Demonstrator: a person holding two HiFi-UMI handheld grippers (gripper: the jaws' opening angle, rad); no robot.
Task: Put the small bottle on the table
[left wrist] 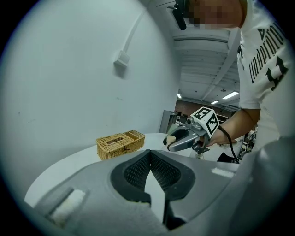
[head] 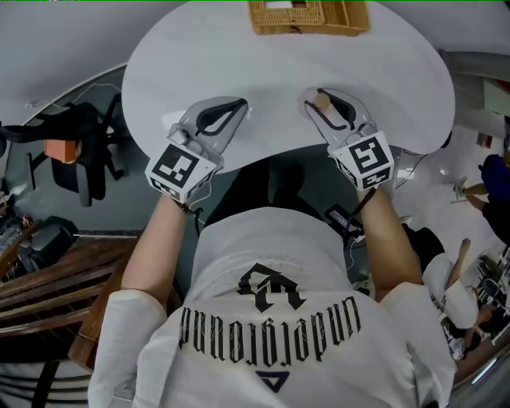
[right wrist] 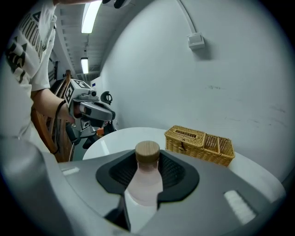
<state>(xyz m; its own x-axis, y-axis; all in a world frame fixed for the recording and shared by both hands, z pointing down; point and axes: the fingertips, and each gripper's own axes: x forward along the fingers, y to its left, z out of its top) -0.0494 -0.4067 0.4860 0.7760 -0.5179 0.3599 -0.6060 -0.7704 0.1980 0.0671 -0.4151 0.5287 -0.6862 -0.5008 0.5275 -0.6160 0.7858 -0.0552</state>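
Note:
My right gripper (head: 316, 99) is shut on the small bottle (right wrist: 146, 179), a pale, milky bottle with a round wooden cap (right wrist: 147, 151). Its two jaws press on the bottle's sides just under the cap. In the head view the cap (head: 323, 102) shows between the jaws, over the near right part of the round white table (head: 279, 64). Whether the bottle's base touches the table is hidden. My left gripper (head: 237, 104) hovers over the near left part of the table, with its jaw tips together and nothing between them. The left gripper view shows the right gripper (left wrist: 177, 140) off to the right.
A woven wicker basket (head: 307, 16) sits at the table's far edge, against a plain wall. A black chair (head: 80, 151) stands left of the table, and a wooden bench (head: 40, 279) lies at lower left. The person's torso is close to the table's near edge.

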